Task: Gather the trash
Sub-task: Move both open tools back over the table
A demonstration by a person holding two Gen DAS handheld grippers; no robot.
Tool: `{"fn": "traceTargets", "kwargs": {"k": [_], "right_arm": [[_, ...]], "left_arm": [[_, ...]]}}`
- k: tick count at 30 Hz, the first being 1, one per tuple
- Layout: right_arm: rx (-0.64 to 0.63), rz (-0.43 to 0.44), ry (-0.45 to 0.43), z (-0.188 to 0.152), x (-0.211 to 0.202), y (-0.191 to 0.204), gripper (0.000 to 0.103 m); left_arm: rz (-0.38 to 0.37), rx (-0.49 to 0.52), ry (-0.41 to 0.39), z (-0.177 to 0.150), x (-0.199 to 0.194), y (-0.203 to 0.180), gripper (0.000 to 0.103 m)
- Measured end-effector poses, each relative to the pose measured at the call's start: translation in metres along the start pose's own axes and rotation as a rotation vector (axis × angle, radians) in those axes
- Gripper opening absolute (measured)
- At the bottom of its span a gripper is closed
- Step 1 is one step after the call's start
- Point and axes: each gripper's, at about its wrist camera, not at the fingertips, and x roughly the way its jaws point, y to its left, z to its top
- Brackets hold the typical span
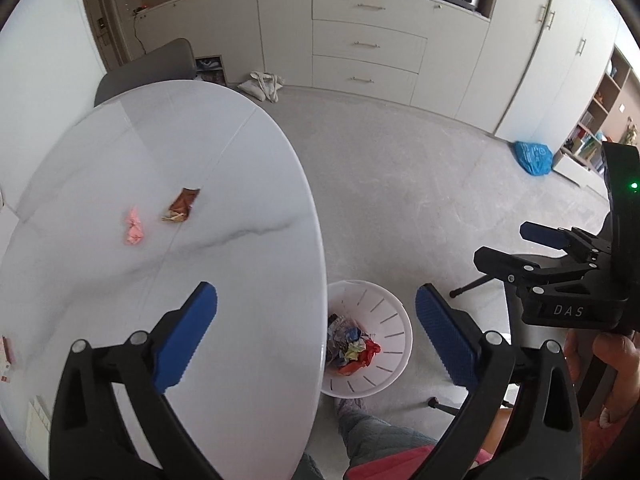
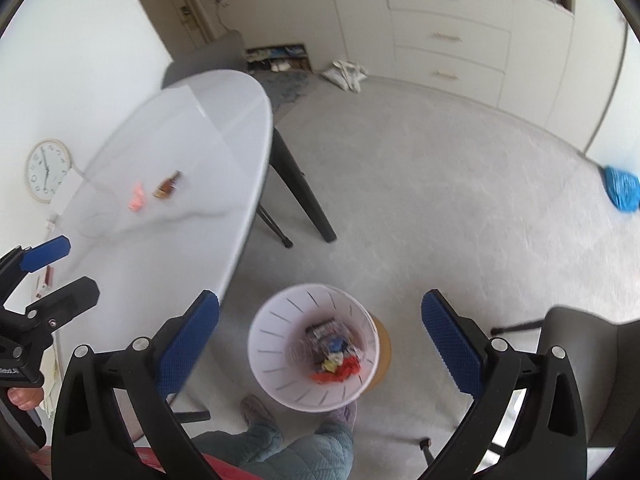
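While both claws gape wide and empty, the left claw [image 1: 316,332] frames the white bin [image 1: 394,320] at lower centre; the pink scrap [image 1: 133,227] and brown wrapper [image 1: 182,205] lie upper left on the surface [image 1: 248,184], and the right claw [image 2: 320,340] frames the same bin.

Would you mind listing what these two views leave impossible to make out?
- White slotted trash basket, left wrist view: the white marble-look oval table cuts off its near-left side.
- Crumpled wrappers in the basket, right wrist view: motion blur hides what each is.
- Brown torn wrapper: print too small to read.
- Small boxes at the table edge: cut off by the frame.
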Motion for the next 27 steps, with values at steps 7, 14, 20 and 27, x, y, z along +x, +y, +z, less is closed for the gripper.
{"fn": "traceTargets", "kwargs": {"k": [7,14,20,27], "right_arm": [[-0.102,0.026,-0.053,0.02,-0.011,0.05,0.1],[-0.158,0.061,-0.054,0.034,-0.003,0.085,0.1],[-0.203,0.09,-0.035,0.047,0.017,0.11,0.1],[-0.305,0.125,0.028,0.076,0.082,0.155,0.1]], "left_arm": [[0.039,-0.088,-0.058,0.002,-0.024,0.048,0.095],[0.061,-0.147,-0.065,0.0,-0.027,0.086,0.095],[0.094,-0.188,-0.063,-0.001,-0.021,0.114,0.095],[0.168,-0.252,-0.044,-0.004,-0.009,0.16,0.095]]}}
